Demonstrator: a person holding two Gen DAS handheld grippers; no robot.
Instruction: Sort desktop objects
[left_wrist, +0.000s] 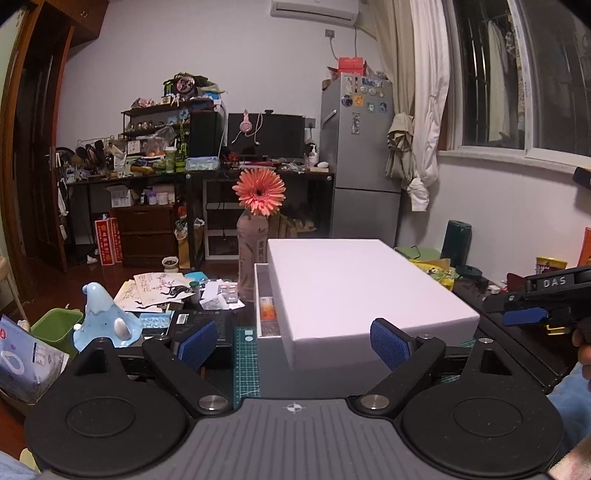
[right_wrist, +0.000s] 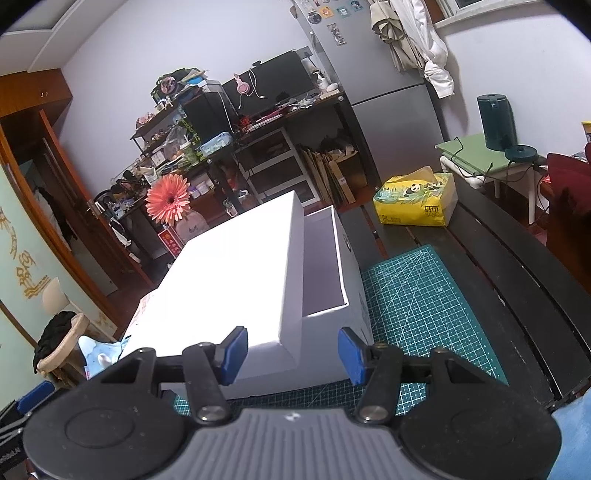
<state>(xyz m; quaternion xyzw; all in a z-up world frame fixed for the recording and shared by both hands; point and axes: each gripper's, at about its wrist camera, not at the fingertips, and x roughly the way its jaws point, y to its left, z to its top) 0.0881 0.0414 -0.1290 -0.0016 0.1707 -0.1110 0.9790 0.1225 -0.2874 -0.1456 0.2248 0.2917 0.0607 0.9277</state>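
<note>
The left tool (left_wrist: 293, 341) has its blue-padded fingers spread wide and holds nothing; it hangs just in front of the near end of a white box lid (left_wrist: 364, 286). The right pad overlaps the lid's near corner in this view, but whether it touches cannot be told. The lid lies askew on a white box (left_wrist: 266, 354), shifted to the right so that a narrow strip of the box's interior shows along the left, with an orange packet (left_wrist: 266, 308) visible inside.

The right tool (right_wrist: 293, 350) is also spread open and empty, hovering just short of the lid's (right_wrist: 225, 273) near right corner. From this side the lid leaves a gap along the right, where the box's (right_wrist: 351, 266) white inner wall is exposed.

The box stands on a green cutting mat (right_wrist: 424, 295) on the dark surface (right_wrist: 517, 280). To the left of the box are a blue mountain-shaped ornament (left_wrist: 101, 314) and a spread of papers (left_wrist: 155, 290). Behind the box stands a bottle (left_wrist: 251, 258) holding an orange gerbera (left_wrist: 259, 192). Off to the right, well apart from the box, lies a yellow tissue pack (right_wrist: 415, 201).
</note>
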